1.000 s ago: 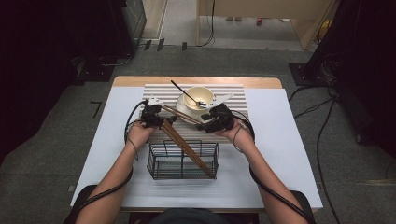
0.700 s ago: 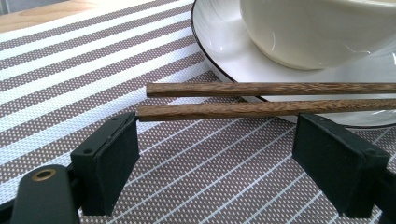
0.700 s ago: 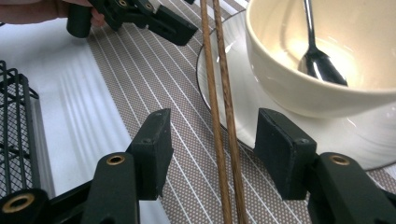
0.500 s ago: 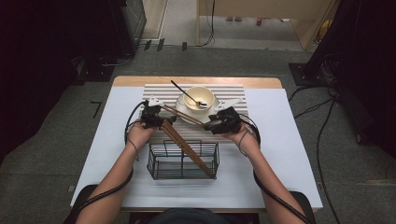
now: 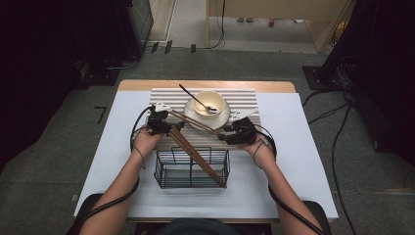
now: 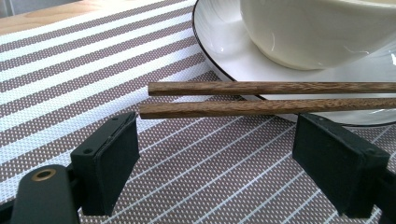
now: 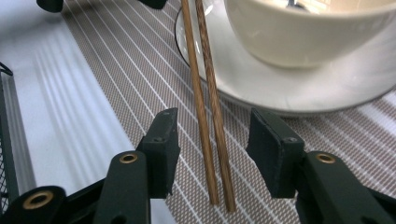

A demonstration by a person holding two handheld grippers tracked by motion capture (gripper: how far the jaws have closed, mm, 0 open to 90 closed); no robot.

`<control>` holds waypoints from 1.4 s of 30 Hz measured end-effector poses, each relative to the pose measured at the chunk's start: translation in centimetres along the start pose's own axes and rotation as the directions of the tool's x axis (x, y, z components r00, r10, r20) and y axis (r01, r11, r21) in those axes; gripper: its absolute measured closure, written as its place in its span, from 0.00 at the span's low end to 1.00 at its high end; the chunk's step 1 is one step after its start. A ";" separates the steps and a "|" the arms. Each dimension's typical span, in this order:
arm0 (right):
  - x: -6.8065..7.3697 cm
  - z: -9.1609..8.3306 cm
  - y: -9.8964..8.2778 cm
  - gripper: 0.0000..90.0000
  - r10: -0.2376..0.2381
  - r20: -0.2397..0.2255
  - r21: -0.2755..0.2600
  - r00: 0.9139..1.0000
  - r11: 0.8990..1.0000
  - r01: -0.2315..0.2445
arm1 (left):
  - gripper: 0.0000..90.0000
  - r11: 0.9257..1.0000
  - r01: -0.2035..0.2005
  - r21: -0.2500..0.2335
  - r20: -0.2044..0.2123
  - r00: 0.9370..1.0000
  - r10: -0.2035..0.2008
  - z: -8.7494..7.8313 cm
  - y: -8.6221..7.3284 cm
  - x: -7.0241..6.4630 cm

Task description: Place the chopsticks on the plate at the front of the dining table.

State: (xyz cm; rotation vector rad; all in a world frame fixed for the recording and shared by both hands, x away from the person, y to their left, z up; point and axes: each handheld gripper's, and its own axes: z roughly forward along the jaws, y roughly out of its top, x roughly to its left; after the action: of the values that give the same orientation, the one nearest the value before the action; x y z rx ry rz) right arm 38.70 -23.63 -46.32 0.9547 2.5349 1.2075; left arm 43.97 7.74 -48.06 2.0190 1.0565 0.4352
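Note:
A pair of brown wooden chopsticks lies slantwise on the striped placemat, resting against the saucer of a cream bowl. My left gripper stands open at their left ends; in the left gripper view its gripper sits just short of the chopsticks, not touching. My right gripper straddles their other ends. In the right gripper view the chopsticks run between the jaws of the gripper, which have just been closing, with gaps still showing on both sides.
A spoon leans in the bowl. A black wire basket stands near the front of the white table cover, and a second pair of chopsticks leans out of it toward my left gripper. The wooden table edge runs behind the placemat.
My right hand has slid to the right and toward the person along the chopsticks, ending at their near ends. The left hand has kept still.

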 end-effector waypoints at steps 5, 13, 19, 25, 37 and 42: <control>0.1 0.1 -0.7 0.65 0.006 0.016 0.029 1.000 1.000 -0.006 | 0.17 1.000 0.000 -0.002 0.001 1.000 0.000 0.0 0.0 0.0; 0.1 0.2 -0.9 0.76 -0.012 0.048 0.067 0.999 0.998 0.009 | 0.17 1.000 -0.006 0.002 0.000 1.000 0.006 0.1 0.0 -0.1; -0.1 0.2 -1.0 0.84 0.022 0.043 0.079 0.999 0.997 -0.025 | 0.17 1.000 -0.002 0.001 -0.002 1.000 0.002 0.2 -0.1 0.0; 0.1 0.4 -0.8 0.89 0.014 0.029 0.080 0.999 0.997 -0.016 | 0.17 1.000 -0.001 -0.003 -0.005 1.000 0.001 0.2 -0.1 0.0; 0.5 1.5 0.0 0.90 0.044 0.040 0.066 0.998 0.997 -0.047 | 0.17 1.000 -0.008 -0.008 0.008 1.000 0.009 0.4 0.1 -0.7; 0.7 1.9 0.3 0.90 0.059 0.048 0.061 0.997 0.996 -0.062 | 0.17 1.000 -0.009 -0.013 0.018 1.000 0.010 0.4 0.2 -1.0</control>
State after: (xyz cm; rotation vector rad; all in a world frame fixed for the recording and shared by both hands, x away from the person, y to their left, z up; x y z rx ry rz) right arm 39.08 -21.90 -47.23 1.0683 2.5388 1.1143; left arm 43.72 6.64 -48.12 2.0133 1.0309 0.4272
